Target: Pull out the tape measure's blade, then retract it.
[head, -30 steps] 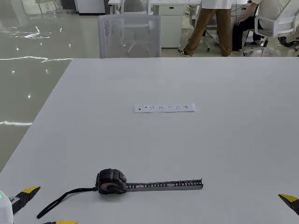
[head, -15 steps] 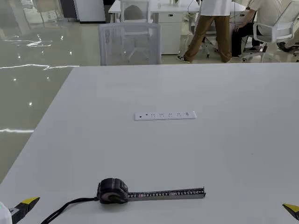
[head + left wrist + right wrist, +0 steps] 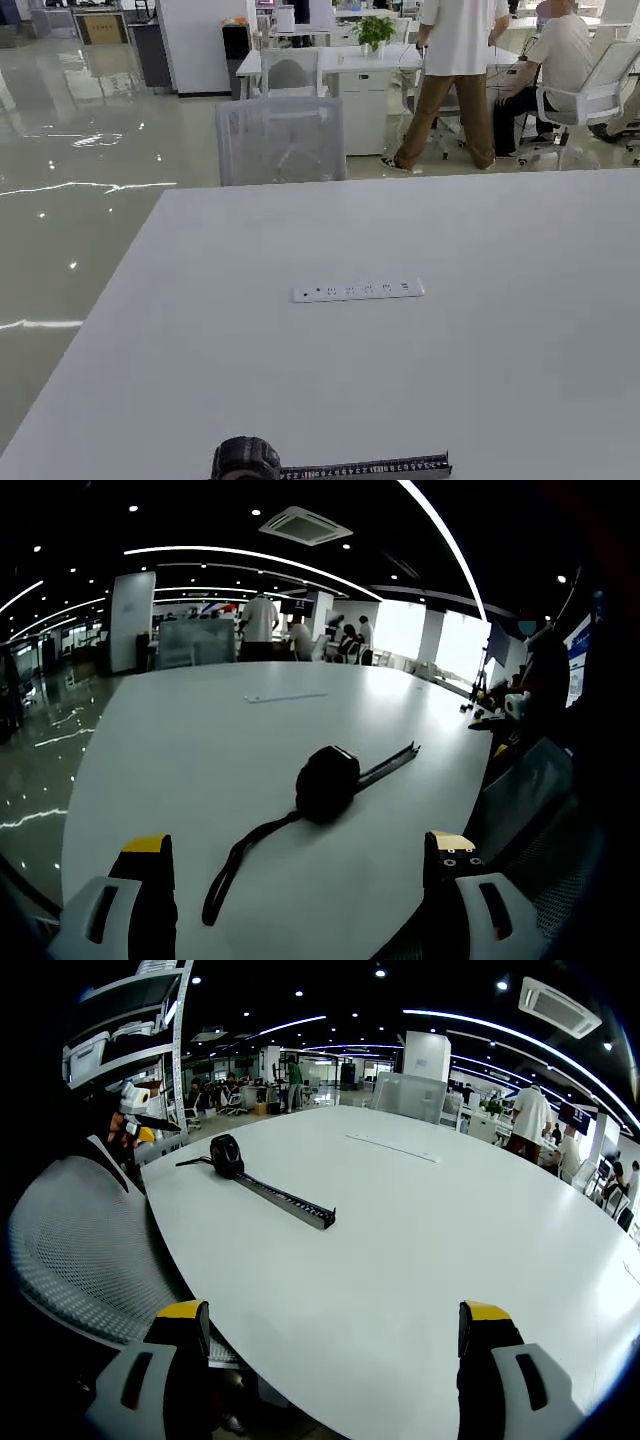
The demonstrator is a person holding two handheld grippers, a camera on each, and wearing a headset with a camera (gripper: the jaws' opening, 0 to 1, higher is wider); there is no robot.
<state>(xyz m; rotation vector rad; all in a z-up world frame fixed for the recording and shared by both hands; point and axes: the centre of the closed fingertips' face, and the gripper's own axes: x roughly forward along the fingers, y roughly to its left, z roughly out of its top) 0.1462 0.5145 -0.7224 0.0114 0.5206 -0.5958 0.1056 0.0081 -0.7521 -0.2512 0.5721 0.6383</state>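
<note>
Tape measure (image 3: 245,462) on white worktop (image 3: 420,380), blade (image 3: 365,467) drawn out, flat. Left gripper (image 3: 298,845) and right gripper (image 3: 335,1312): fingers spread wide, empty, clear of it.

Tape measure (image 3: 245,462) at near edge of table (image 3: 500,380), blade (image 3: 365,467) rightward, power strip (image 3: 358,291) beyond

Left gripper (image 3: 299,844), right gripper (image 3: 334,1311): yellow-tipped black jaws

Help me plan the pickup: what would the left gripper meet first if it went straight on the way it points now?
Likely the black strap, nearest and just off the midline between the open left gripper jaws; the tape measure sits right behind it. Depth is unclear.
</note>
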